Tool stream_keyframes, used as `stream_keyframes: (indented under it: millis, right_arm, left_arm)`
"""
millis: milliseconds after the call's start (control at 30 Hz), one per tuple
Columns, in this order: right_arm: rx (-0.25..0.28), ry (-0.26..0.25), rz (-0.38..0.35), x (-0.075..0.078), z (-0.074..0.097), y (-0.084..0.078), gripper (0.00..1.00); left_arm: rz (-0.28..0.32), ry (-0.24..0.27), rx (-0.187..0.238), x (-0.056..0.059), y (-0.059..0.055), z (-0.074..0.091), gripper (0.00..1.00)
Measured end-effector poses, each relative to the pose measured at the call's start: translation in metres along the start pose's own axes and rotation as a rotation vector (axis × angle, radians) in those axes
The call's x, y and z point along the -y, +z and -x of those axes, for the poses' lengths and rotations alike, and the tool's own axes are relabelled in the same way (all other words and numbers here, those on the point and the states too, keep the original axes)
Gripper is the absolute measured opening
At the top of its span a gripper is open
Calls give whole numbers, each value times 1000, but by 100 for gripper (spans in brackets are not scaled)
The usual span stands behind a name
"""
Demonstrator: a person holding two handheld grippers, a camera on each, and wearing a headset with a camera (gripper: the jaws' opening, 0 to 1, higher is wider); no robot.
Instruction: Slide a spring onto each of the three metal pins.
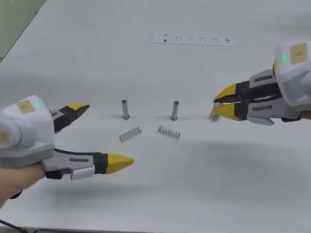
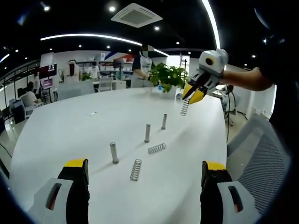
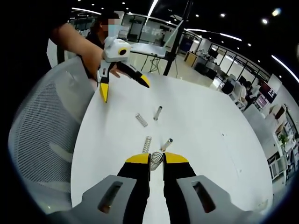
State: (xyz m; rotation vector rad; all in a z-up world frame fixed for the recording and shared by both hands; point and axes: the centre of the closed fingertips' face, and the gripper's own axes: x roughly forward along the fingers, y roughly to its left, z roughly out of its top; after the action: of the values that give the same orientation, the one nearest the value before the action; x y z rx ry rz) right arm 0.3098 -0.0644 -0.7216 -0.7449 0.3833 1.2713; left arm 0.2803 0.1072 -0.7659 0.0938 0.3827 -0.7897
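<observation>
Right gripper point(image 1: 215, 106): I am clamping 1 spring point(image 1: 213, 116).
Left gripper point(image 1: 108, 133): I am holding jaws apart.
Loose springs point(image 1: 130, 134): 2 lying by pins point(image 1: 125, 109).

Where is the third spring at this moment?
The spring hangs at the right of the head view, pinched in the right gripper, just right of a pin.

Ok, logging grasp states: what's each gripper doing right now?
Left gripper: open, holding nothing.
Right gripper: shut on a spring.
</observation>
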Motion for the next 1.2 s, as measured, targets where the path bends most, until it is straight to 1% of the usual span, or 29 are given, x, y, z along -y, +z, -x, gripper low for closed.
stream_keyframes:
  millis: [300,567,867,967,1067,1100,1200]
  right_arm:
    - [-25,-34,-24,16,3,-14,7]
    - [-45,-70,-49,38,2,-24,7]
    - [-61,-92,-76,59,-3,-32,7]
    - [-70,-96,-89,63,-5,-36,7]
    - [-82,-100,-104,66,-7,-40,7]
    - [-79,-99,-110,66,-8,-41,7]
    - [-71,-100,-130,68,-11,-42,7]
  left_arm:
    - [1,11,5,-3,2,3,98]
    - [4,17,5,-4,1,5,98]
    - [10,23,7,-7,1,5,98]
    - [13,24,1,-8,0,6,98]
    - [20,31,7,-10,1,6,98]
    - [25,32,13,-10,2,7,98]
    - [22,38,9,-13,0,8,98]
